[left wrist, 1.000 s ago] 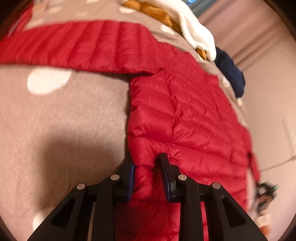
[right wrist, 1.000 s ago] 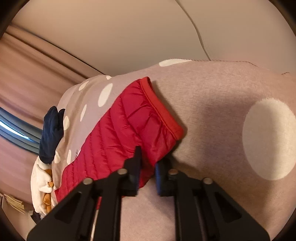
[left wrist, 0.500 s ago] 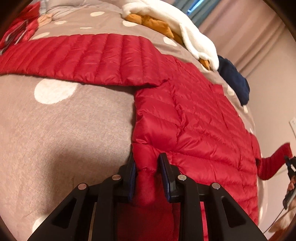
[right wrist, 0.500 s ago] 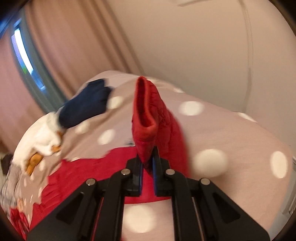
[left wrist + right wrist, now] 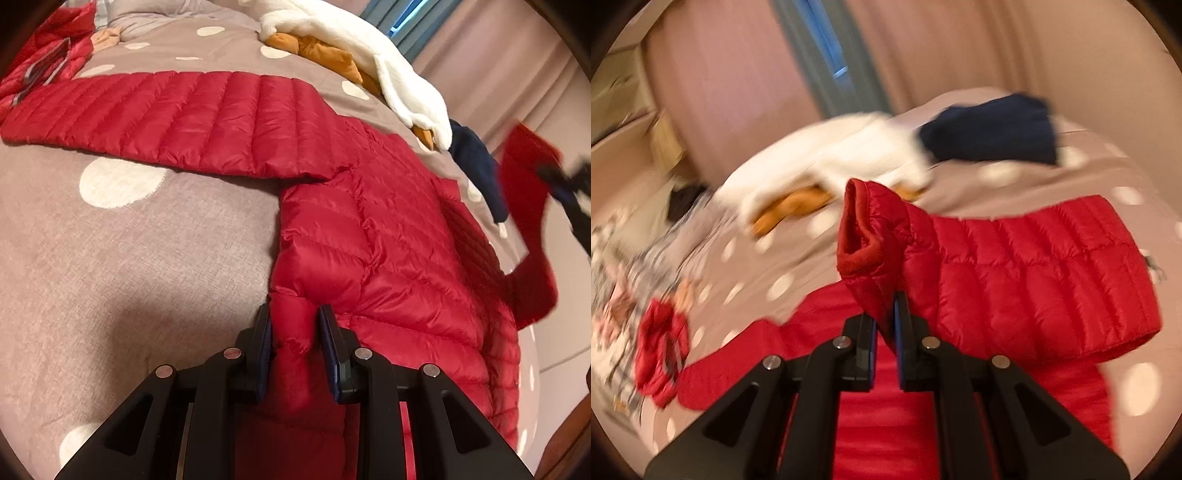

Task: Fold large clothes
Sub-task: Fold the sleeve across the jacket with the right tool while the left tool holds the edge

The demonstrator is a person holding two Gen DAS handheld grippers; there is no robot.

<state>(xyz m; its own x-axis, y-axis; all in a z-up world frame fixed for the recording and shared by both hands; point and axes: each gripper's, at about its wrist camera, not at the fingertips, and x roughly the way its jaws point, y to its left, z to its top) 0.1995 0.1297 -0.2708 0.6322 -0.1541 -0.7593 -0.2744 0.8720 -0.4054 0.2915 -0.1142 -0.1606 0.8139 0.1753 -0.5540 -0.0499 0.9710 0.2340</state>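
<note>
A red quilted down jacket (image 5: 399, 236) lies spread on a grey bed cover with white dots (image 5: 129, 251). My left gripper (image 5: 295, 317) is shut on the jacket's side edge near the hem. One sleeve (image 5: 177, 118) lies stretched out to the left. My right gripper (image 5: 885, 314) is shut on the other sleeve's cuff (image 5: 864, 229) and holds it lifted over the jacket body (image 5: 1034, 273). The raised sleeve (image 5: 528, 206) and the right gripper (image 5: 569, 188) show blurred at the right of the left wrist view.
A white and orange garment (image 5: 369, 62) and a navy garment (image 5: 476, 162) lie at the far side of the bed. Another red item (image 5: 44, 70) lies at the far left. Pink curtains (image 5: 738, 81) and a window strip (image 5: 820, 44) stand behind the bed.
My right gripper has lifted the sleeve cuff off the bed and swung it up and over toward the jacket body. My left gripper keeps its hold on the edge, nearly still.
</note>
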